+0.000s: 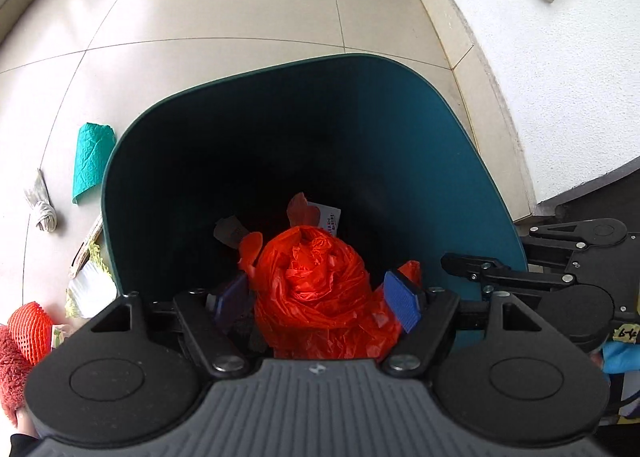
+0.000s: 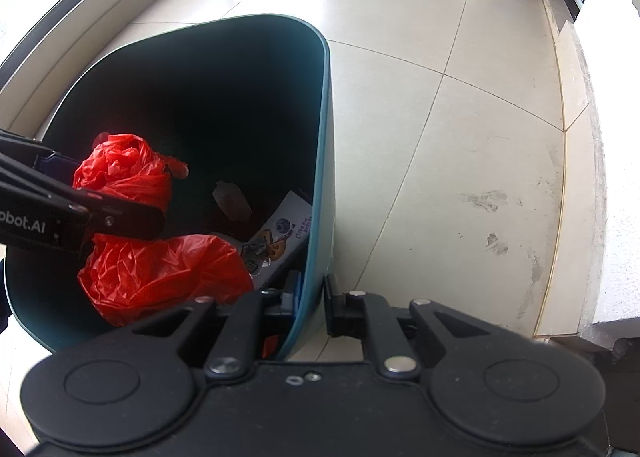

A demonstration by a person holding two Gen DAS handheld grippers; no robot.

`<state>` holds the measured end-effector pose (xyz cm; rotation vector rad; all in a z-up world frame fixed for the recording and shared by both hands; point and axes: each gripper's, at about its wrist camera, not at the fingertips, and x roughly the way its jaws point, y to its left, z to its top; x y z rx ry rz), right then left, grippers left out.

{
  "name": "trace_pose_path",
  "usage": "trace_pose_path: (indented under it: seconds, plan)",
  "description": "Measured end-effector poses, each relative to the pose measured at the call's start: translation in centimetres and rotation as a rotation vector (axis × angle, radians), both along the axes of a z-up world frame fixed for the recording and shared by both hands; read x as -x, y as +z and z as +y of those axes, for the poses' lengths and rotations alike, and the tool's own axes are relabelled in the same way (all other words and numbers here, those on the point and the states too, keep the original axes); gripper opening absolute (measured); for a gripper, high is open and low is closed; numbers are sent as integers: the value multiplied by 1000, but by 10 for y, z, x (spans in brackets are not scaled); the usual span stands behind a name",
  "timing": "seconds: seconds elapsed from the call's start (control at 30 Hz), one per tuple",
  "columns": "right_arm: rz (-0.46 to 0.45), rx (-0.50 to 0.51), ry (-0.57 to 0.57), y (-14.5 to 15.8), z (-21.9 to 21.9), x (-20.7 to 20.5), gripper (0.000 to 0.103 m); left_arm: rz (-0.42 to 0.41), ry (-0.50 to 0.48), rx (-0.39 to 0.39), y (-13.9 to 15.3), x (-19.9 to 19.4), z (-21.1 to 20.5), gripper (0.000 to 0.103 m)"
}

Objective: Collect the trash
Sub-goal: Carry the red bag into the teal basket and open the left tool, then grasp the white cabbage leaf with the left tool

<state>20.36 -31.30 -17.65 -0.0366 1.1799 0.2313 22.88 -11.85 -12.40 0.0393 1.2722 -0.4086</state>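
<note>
The left claw (image 1: 320, 297) hung over the mouth of a teal bin (image 1: 452, 129), its blue pads (image 1: 402, 307) spread wide on either side of a crumpled red plastic bag (image 1: 316, 281); whether they still pressed on the bag could not be told. The bag sat just ahead of the claw, inside the bin and about level with its near rim. The right claw (image 2: 310, 299) was pinched on the bin's near wall, one finger inside and one outside, steadying it. Beyond the bag, deeper in the bin, lay a printed carton (image 2: 280, 233) and scraps of paper, so part of the collecting looked done. To the left of the left claw, outside the bin, trash remained on the floor (image 1: 248, 1): red foam netting (image 1: 30, 331), white and yellow wrappers (image 1: 90, 281), a twisted grey wrapper (image 1: 42, 207) and, farther off, a sheet of teal paper (image 1: 92, 161)
</note>
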Motion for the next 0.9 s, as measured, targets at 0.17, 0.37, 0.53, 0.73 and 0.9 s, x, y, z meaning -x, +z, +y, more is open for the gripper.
trace_pose_path:
  seconds: [0.17, 0.37, 0.53, 0.73, 0.9]
  plan:
    - [-1, -3, -4, 3, -2, 0, 10, -84, 13, 90, 43, 14, 31, 74]
    - [2, -3, -6, 2, -1, 0, 10, -173, 96, 98, 79, 15, 99, 82]
    - [7, -8, -11, -2, -3, -2, 10, -97, 258, 34, 49, -8, 153, 82]
    - [10, -8, -8, -4, -4, -3, 10, 61, 398, -70, -30, -35, 197, 82]
    - [15, -17, -7, -5, -5, -4, 11, 180, 487, -84, -99, -50, 215, 82]
